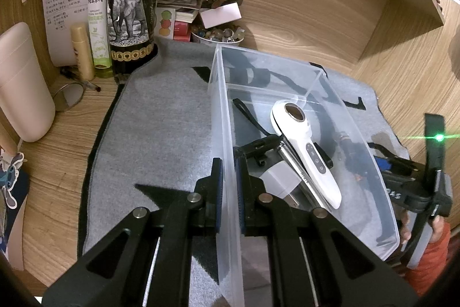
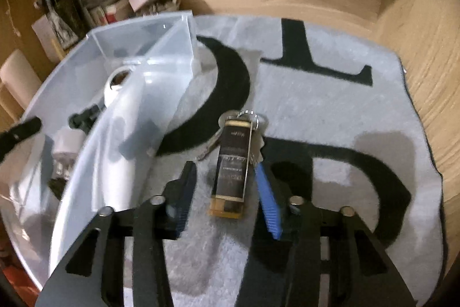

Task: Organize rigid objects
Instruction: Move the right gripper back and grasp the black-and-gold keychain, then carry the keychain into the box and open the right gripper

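A clear plastic bin [image 1: 221, 117] stands on a grey mat [image 1: 161, 117]. My left gripper [image 1: 228, 171] is shut on the bin's left wall, one finger outside and one inside. In the bin lie a white handheld device [image 1: 304, 151], a white charger plug [image 1: 280, 180] and a black strap [image 1: 250, 117]. In the right wrist view the bin [image 2: 172, 48] is at the left. My right gripper [image 2: 225, 171] is open on the mat, its fingers either side of a small dark-labelled bottle [image 2: 231, 171] on a key ring [image 2: 248, 115]. The bottle lies flat, apart from both pads.
A wine bottle [image 1: 129, 7], a green spray bottle [image 1: 97, 16], a yellow tube [image 1: 82, 51], papers, boxes and a bowl of small items [image 1: 218, 35] crowd the desk's back left. A pink container [image 1: 23, 82] stands at left. Wooden walls enclose the desk.
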`<control>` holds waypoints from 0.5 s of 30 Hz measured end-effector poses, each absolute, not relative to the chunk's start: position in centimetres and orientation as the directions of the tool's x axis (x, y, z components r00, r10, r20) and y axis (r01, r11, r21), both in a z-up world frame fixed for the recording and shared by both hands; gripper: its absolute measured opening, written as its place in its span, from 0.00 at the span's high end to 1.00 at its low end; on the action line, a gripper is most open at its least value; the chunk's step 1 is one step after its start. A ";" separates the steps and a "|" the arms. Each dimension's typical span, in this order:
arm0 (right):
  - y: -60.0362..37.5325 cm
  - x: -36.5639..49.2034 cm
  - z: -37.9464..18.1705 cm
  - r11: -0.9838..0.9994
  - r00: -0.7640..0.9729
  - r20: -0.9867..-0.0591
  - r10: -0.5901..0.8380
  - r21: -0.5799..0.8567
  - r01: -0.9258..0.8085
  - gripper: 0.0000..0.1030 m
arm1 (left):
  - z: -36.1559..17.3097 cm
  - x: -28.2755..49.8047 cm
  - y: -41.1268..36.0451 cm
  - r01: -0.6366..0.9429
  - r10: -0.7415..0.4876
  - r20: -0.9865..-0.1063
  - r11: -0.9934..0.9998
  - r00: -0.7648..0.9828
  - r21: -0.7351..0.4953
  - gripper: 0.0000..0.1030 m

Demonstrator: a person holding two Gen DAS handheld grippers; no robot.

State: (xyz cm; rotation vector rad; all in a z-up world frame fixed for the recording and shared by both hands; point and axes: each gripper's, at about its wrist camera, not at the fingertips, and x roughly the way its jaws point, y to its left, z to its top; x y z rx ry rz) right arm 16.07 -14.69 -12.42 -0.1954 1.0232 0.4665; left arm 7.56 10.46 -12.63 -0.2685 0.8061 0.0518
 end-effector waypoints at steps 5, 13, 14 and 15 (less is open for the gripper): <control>-14.7 16.3 -12.7 0.893 0.461 -0.848 0.261 0.030 -0.450 0.79 | -12.6 7.5 10.5 -0.147 -0.057 -0.719 0.965 0.693 -0.218 0.92; -15.1 15.9 -11.5 0.898 0.487 -0.829 0.275 0.041 -0.437 0.79 | -12.7 7.6 10.6 -0.147 -0.060 -0.723 0.964 0.689 -0.220 0.92; -15.1 15.9 -11.3 0.898 0.493 -0.825 0.277 0.040 -0.438 0.79 | -12.7 7.6 10.6 -0.147 -0.061 -0.722 0.964 0.689 -0.221 0.92; -15.1 15.8 -11.0 0.897 0.499 -0.819 0.282 0.041 -0.440 0.79 | -12.7 7.6 10.6 -0.147 -0.061 -0.722 0.964 0.689 -0.222 0.92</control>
